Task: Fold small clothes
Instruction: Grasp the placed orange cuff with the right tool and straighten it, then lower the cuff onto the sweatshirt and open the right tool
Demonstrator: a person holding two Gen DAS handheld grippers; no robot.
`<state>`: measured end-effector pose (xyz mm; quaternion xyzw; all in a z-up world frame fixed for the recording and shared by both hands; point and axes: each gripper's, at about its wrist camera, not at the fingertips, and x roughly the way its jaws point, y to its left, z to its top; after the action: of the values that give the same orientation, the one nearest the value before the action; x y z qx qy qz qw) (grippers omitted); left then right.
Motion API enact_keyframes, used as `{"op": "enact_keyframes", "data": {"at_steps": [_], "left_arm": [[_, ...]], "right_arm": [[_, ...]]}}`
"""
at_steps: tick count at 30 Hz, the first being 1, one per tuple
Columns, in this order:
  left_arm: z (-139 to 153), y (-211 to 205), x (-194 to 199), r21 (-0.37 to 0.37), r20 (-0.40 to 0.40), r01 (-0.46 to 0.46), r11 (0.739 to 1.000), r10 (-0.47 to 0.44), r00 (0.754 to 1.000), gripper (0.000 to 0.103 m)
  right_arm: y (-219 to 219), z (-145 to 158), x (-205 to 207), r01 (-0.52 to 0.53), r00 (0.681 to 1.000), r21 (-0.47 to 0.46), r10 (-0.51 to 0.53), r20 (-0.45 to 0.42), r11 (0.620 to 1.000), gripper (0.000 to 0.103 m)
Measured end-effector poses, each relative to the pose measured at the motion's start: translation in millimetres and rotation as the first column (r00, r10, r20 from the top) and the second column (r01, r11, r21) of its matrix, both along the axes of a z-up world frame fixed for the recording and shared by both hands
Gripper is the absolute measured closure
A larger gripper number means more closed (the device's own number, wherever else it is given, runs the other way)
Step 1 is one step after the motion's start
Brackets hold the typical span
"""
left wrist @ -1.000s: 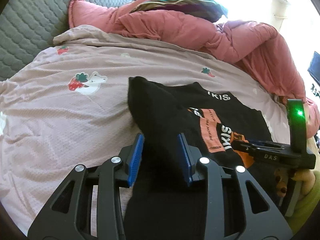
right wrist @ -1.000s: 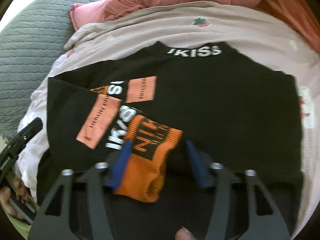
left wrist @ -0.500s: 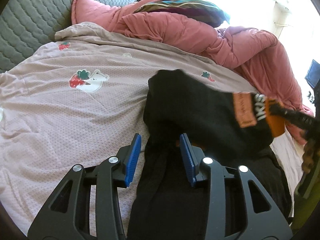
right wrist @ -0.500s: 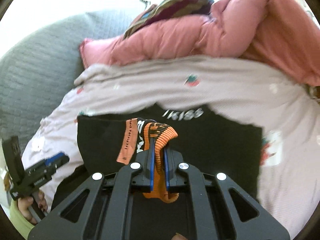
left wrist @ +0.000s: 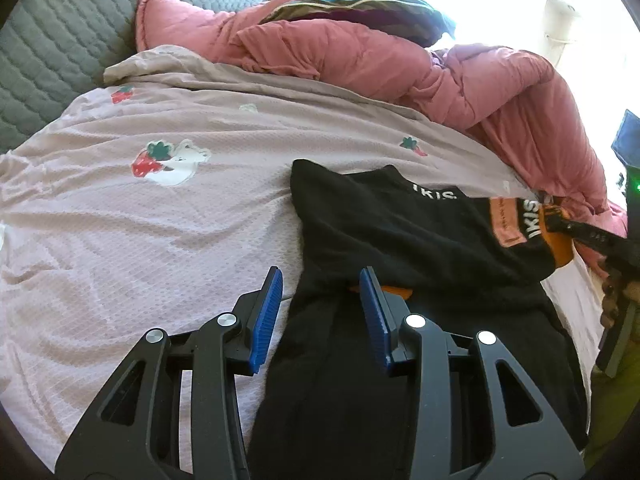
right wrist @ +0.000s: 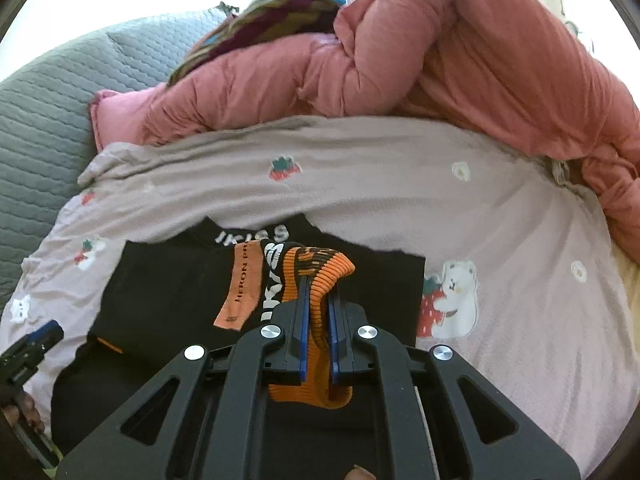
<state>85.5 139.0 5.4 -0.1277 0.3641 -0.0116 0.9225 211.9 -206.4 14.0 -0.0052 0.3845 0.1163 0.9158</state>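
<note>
While the right claw [right wrist: 319, 312] pinches the orange cuff [right wrist: 320, 270], the left claw [left wrist: 320, 312] stands partly open astride the black garment [left wrist: 400, 232]. A sleeve fold seems underway; next, carry the cuff across and lay it flat.

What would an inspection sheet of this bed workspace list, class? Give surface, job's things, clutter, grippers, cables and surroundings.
Surface: pale pink bedspread with strawberry and bear prints.
Job's things: black top lying on it, its orange cuff lifted.
Clutter: bunched pink quilt; striped cloth on it.
Grippers: right gripper shut on the orange cuff; left gripper open over the top's edge.
Cables: nothing seen.
Surroundings: grey quilted headboard; bright window light.
</note>
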Motion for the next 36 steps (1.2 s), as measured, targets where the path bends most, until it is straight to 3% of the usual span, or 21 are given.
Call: {"op": "enact_keyframes", "data": {"at_steps": [11, 17, 21, 28, 32, 36], "left_arm": [[11.0, -51.8, 47.7, 0.034, -0.032, 0.107, 0.994, -0.105, 0.994, 0.071], [-14.1, -66.4, 76.1, 0.056, -0.117, 0.127, 0.990, -0.120, 0.986, 0.071], [-32.7, -62.6, 79.8, 0.028, -0.161, 0.133, 0.991, -0.127, 0.979, 0.071], [-33.3, -60.7, 74.7, 0.033, -0.153, 0.135, 0.990, -0.128, 0.980, 0.071], [-25.4, -58.2, 66.2, 0.017, -0.112, 0.123, 0.992, -0.121, 0.986, 0.071], [-16.9, -62.9, 65.7, 0.025, -0.090, 0.135, 0.991, -0.132, 0.987, 0.071]], "right_arm": [[-2.3, -16.2, 1.8, 0.019, 0.999, -0.032, -0.020, -0.038, 0.999, 0.096], [-5.5, -20.1, 3.1, 0.020, 0.999, -0.038, -0.021, -0.047, 0.999, 0.096], [-6.8, -22.7, 4.2, 0.023, 0.998, -0.046, -0.025, -0.053, 0.999, 0.096], [-10.1, -24.4, 2.6, 0.104, 0.994, -0.165, -0.106, 0.001, 0.981, 0.089], [-10.5, -24.8, -5.8, 0.056, 0.998, -0.145, -0.057, -0.004, 0.988, 0.087], [10.7, -32.3, -16.9, -0.059, 0.998, -0.130, 0.053, -0.044, 0.990, 0.087]]}}
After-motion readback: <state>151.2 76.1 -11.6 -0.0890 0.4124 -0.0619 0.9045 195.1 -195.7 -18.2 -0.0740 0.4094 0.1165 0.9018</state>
